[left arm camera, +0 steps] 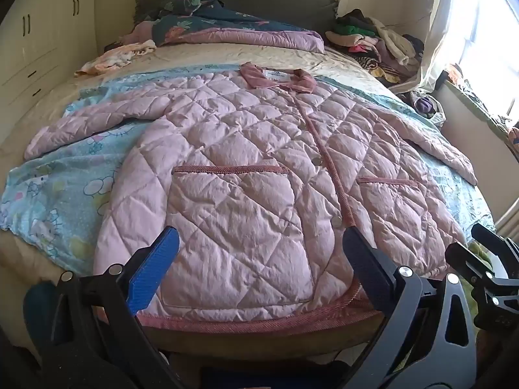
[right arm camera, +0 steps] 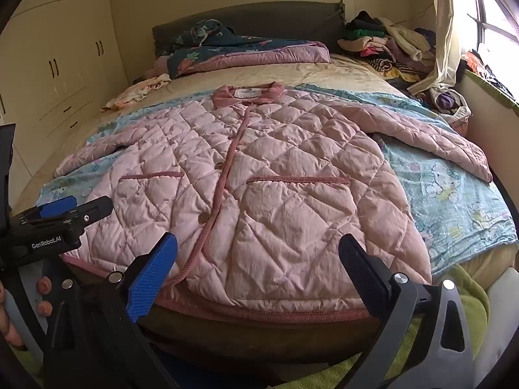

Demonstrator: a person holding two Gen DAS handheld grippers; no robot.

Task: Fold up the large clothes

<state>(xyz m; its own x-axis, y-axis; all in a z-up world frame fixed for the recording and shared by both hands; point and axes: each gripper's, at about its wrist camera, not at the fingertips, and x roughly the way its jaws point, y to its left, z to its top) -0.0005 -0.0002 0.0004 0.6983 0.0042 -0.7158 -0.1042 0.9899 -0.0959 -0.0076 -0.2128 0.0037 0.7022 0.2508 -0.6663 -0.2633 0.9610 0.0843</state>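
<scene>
A large pink quilted jacket (left arm camera: 246,168) lies flat and face up on the bed, buttoned, collar at the far end, both sleeves spread out to the sides; it also shows in the right wrist view (right arm camera: 259,181). Its hem lies at the near bed edge. My left gripper (left arm camera: 259,246) is open and empty, hovering above the left half of the hem. My right gripper (right arm camera: 258,253) is open and empty, above the right half of the hem. The right gripper also shows at the left wrist view's right edge (left arm camera: 486,259), and the left gripper at the right wrist view's left edge (right arm camera: 61,214).
A light blue cartoon-print sheet (left arm camera: 65,188) lies under the jacket. A folded quilt (left arm camera: 227,29) and a pile of clothes (left arm camera: 373,39) sit at the headboard end. White cupboards (right arm camera: 58,64) stand on the left, a window with a curtain (right arm camera: 447,32) on the right.
</scene>
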